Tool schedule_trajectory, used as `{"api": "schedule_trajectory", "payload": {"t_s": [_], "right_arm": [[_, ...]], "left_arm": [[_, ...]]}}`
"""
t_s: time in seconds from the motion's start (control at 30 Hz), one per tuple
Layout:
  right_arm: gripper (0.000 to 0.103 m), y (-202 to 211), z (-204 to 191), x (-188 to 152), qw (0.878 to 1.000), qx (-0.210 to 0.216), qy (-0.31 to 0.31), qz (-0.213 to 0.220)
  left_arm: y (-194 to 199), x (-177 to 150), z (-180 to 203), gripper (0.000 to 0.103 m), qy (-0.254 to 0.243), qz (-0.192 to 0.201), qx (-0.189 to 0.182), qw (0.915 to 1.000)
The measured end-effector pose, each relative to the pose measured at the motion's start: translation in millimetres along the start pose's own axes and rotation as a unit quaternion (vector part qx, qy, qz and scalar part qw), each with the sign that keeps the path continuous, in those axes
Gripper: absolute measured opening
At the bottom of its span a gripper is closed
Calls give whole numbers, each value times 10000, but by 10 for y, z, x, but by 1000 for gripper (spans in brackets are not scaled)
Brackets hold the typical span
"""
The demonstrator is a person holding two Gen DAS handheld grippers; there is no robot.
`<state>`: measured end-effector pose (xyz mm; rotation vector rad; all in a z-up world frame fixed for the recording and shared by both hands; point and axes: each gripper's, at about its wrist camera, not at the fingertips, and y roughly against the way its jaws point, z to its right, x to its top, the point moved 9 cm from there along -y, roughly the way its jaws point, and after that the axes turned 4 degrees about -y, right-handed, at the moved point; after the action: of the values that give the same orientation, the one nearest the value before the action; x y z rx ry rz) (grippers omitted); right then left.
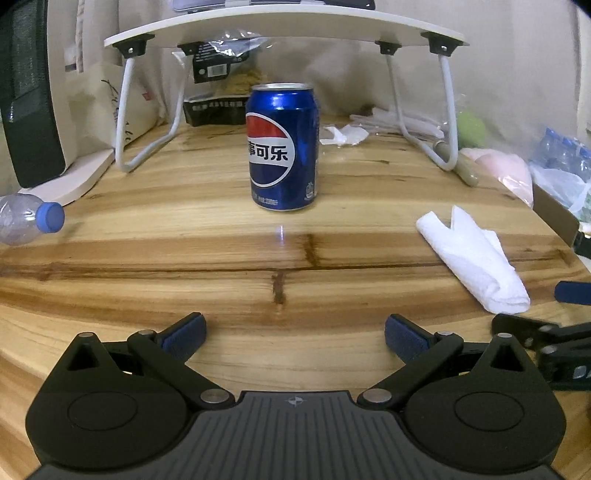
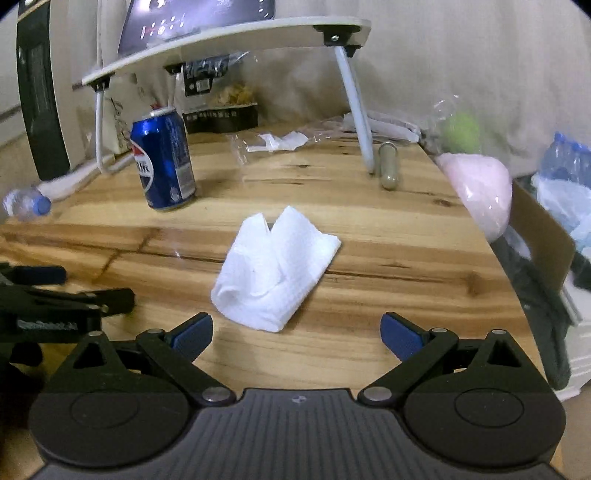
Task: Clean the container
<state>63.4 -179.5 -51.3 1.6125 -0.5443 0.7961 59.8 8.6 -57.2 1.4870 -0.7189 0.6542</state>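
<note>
A blue Pepsi can stands upright on the wooden table, straight ahead of my left gripper, which is open and empty, well short of it. A folded white cloth lies to the right of the can. In the right wrist view the cloth lies just ahead of my right gripper, which is open and empty. The can stands at the far left there. Each gripper shows at the edge of the other's view.
A white folding lap desk stands over the back of the table, with snack bags under it. A plastic bottle lies at the left edge. Crumpled tissue, a pink bundle and a cardboard box are at the right.
</note>
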Motion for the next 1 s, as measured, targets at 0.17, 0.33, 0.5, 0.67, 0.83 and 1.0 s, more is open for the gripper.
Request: {"api": "schedule_trajectory", "payload": {"t_s": [0.17, 0.33, 0.5, 0.67, 0.83, 1.0], "right_arm": [[103, -69, 2, -13, 10000, -59, 34, -15], [103, -62, 30, -26, 9999, -113, -18, -5], [103, -100, 70, 13, 10000, -96, -9, -3], [103, -94, 113, 14, 9998, -169, -73, 6], [103, -89, 105, 11, 9998, -152, -109, 8], [103, -88, 85, 7, 9998, -160, -108, 7]], "left_arm": [[-45, 29, 31, 103, -11, 5, -15, 10000], [-61, 43, 80, 103, -100, 3, -108, 9999], [-89, 72, 173, 103, -221, 24, -238, 9995], [-89, 75, 192, 103, -215, 25, -267, 9994], [-85, 71, 187, 103, -221, 26, -278, 9994], [-80, 64, 185, 103, -235, 28, -293, 9993]]}}
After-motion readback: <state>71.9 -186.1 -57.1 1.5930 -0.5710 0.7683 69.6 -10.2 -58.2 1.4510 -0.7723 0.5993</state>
